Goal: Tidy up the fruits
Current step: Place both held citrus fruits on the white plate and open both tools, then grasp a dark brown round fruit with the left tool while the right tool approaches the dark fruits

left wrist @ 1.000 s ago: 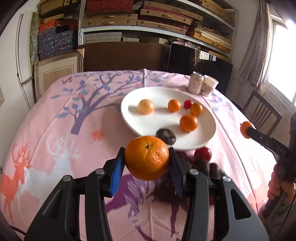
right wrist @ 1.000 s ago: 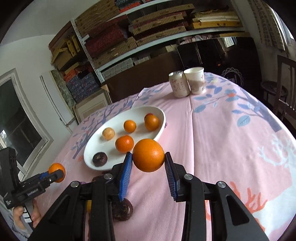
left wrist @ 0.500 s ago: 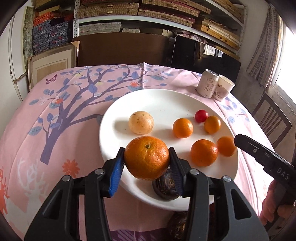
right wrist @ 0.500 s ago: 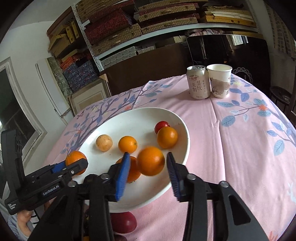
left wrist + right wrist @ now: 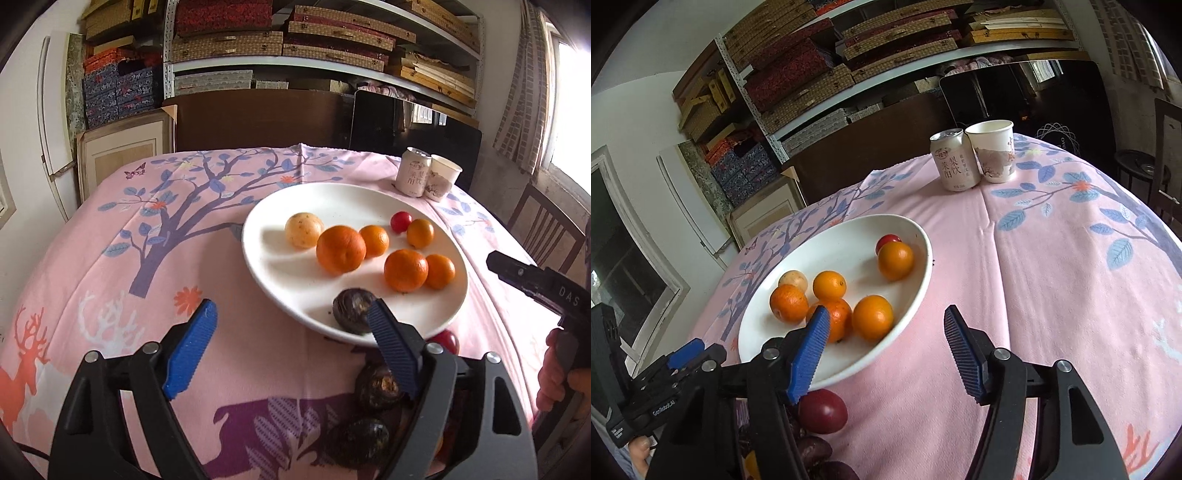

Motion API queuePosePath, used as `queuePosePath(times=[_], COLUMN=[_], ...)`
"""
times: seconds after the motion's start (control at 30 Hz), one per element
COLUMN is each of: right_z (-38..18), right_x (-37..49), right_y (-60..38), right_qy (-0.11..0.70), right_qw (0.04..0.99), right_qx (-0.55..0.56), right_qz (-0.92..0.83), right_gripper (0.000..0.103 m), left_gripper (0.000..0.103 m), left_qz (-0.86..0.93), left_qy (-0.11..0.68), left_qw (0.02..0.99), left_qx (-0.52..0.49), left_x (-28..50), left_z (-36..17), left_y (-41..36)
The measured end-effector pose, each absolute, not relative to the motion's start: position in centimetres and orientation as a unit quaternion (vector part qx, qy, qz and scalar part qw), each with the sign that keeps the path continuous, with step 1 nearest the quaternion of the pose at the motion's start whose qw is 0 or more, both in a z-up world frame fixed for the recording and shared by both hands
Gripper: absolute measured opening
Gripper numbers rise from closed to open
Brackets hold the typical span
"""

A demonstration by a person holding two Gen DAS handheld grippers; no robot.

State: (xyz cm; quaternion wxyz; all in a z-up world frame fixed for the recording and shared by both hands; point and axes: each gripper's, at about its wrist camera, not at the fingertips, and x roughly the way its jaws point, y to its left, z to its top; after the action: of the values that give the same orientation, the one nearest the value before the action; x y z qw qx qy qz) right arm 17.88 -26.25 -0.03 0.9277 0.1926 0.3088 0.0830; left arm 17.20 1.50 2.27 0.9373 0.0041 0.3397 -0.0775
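Observation:
A white plate (image 5: 288, 280) (image 5: 908, 314) on the pink tablecloth holds several oranges (image 5: 340, 249) (image 5: 872, 317), a pale round fruit (image 5: 303, 230), a small red fruit (image 5: 400, 222) and a dark passion fruit (image 5: 352, 311). My left gripper (image 5: 291, 341) is open and empty, just in front of the plate's near rim. My right gripper (image 5: 886, 354) is open and empty, over the plate's near right rim. Loose fruit lies on the cloth near me: dark passion fruits (image 5: 376, 386) and a red plum (image 5: 822, 410) (image 5: 447, 339).
A drink can (image 5: 955, 159) (image 5: 413, 176) and a paper cup (image 5: 993, 150) (image 5: 441, 177) stand at the table's far side. A wooden chair (image 5: 543, 229) is at the right. Shelves of boxes (image 5: 280, 48) fill the back wall.
Both grippers have let go of their oranges, which now lie on the plate. Both have opened wide and drawn back toward the near rim.

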Motion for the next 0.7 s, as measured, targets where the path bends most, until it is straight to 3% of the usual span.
queuePosePath(times=[0.43,0.7], right_z=[-0.8,-0.9], right_x=[14.1,14.2], right_y=[-28.2,-28.1], right_qy=[0.314,0.317], right_qw=[0.914,0.914], right_qx=[0.241,0.24], right_qz=[0.088,0.088], right_gripper=[0.072,0.072], left_gripper=[0.087,0.087], left_qz=[-0.111,-0.115], left_qy=[0.375,0.398], left_qw=[0.92,0.909], left_qx=[0.027,0.054], left_x=[10.2,10.5], left_z=[-0.3,-1.5], left_y=[1.5,0.2])
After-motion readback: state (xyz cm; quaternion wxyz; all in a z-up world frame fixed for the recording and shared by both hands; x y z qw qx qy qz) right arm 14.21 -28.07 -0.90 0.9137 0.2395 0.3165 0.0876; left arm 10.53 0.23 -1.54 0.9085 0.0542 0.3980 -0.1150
